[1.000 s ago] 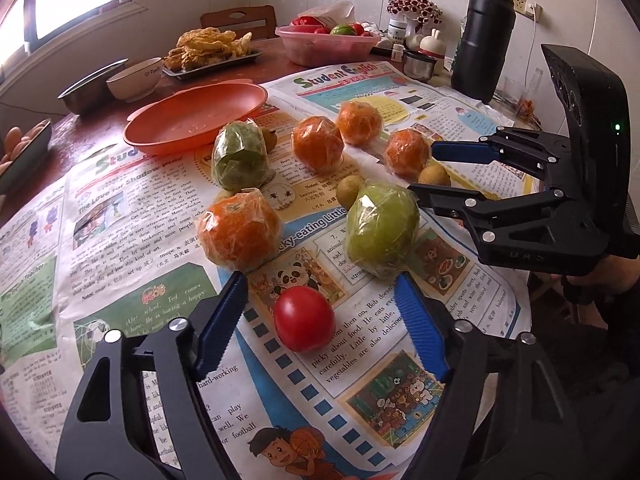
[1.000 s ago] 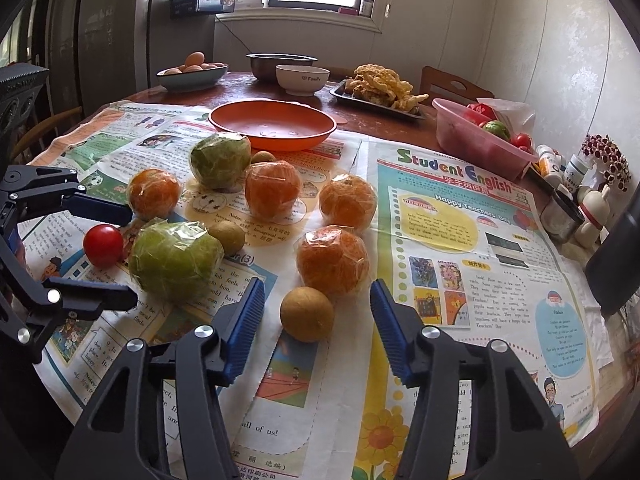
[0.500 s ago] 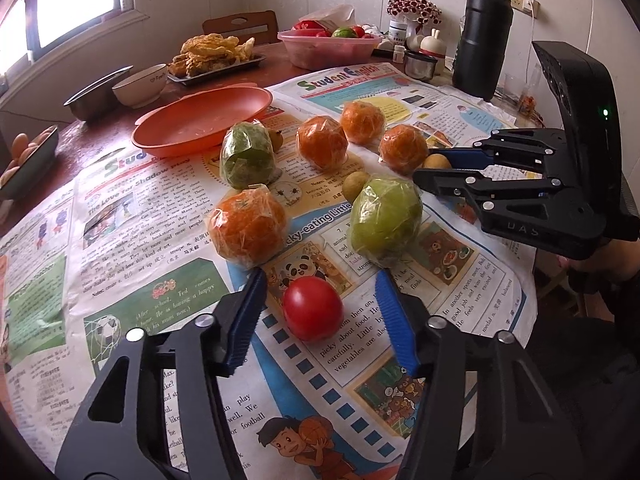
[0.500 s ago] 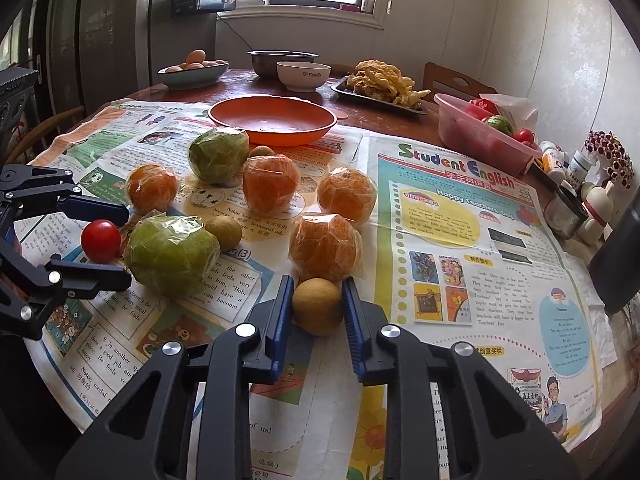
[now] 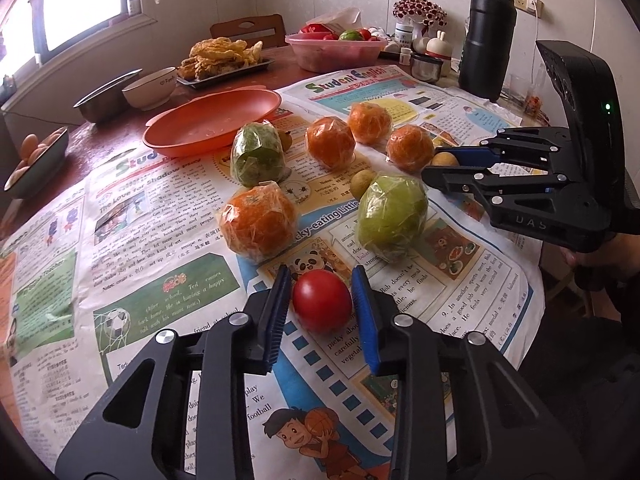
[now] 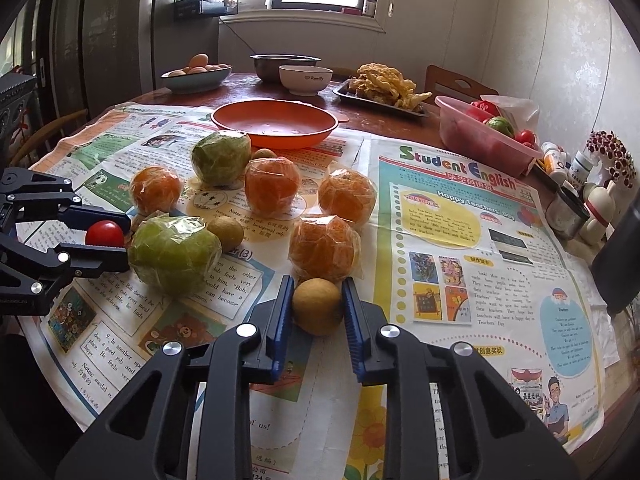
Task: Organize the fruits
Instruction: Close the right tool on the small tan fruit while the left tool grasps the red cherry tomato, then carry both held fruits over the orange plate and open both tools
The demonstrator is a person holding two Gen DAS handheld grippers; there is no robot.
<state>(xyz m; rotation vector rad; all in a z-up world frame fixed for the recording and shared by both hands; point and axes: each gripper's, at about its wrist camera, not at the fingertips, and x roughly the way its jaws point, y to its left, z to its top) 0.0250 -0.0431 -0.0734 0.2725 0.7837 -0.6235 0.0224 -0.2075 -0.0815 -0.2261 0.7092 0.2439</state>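
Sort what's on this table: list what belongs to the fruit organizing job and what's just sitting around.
Job:
- small red tomato, in left claw
- small round tan fruit, in right claw
- plastic-wrapped oranges
- wrapped green fruits
- empty orange plastic dish, likely

Lying about:
- black thermos flask
- bowl of eggs
- tray of fried food
- newspaper

Newspaper point(image 6: 460, 216) covers the near tabletop point(image 6: 384, 120), and wrapped fruits point(image 6: 272, 188) lie clustered on it. Behind them sits a plate point(image 6: 276, 122); farther back stand a bowl point(image 6: 305, 78) and a tray of food point(image 6: 384, 88). A tomato point(image 5: 322, 305) lies left of the cluster, a small round fruit point(image 6: 318, 306) at its near edge
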